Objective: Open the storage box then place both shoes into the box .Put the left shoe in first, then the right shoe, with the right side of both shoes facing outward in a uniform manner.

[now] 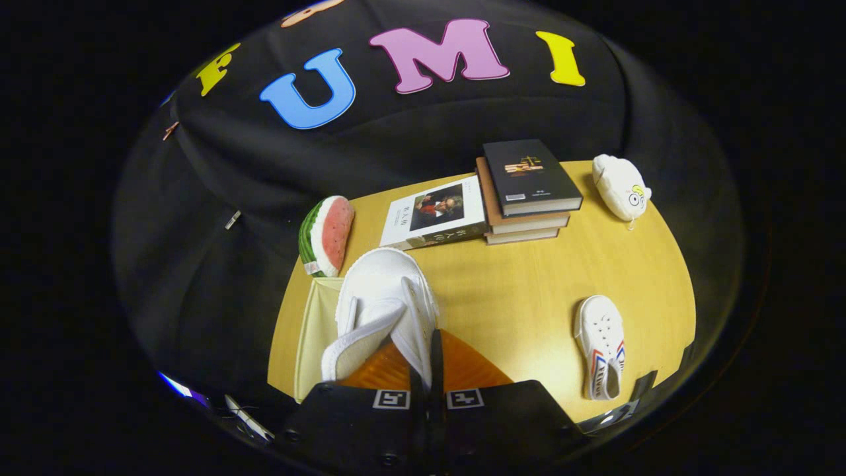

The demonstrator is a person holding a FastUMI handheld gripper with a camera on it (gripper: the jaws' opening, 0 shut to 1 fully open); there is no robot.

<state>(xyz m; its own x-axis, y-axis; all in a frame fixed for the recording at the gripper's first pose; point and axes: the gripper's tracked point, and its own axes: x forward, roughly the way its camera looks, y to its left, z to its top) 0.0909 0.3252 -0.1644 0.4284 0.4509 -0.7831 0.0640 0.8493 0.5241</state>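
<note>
Between the two fingers of the gripper (428,370) sits a white shoe (383,304). The fingers are pressed close together on the thin side wall of the shoe, near its opening, so the gripper is clamped on it. The shoe hangs with its toe pointing away, over the pale storage box (316,330) at the near corner of the yellow table (515,291). I cannot tell if it touches the box yet.

The other shoe (601,347) lies flat on the table, well apart, off to the side of the fingers. It has red and blue stripes on its side.

The shoe looks small and light, I think. The cloth top looks soft and may bend or fold in a pinch. The sole looks stiffer. A good place to hold is the rim by the heel or the side wall, where the cloth is thin enough to fit between the fingers. It could swing or twist if held by one edge.

There is writing on the striped shoe, but it is too small to read. A picture book (436,215), a pile of books (529,188), a watermelon toy (327,235) and a white plush toy (620,186) sit beyond.
</note>
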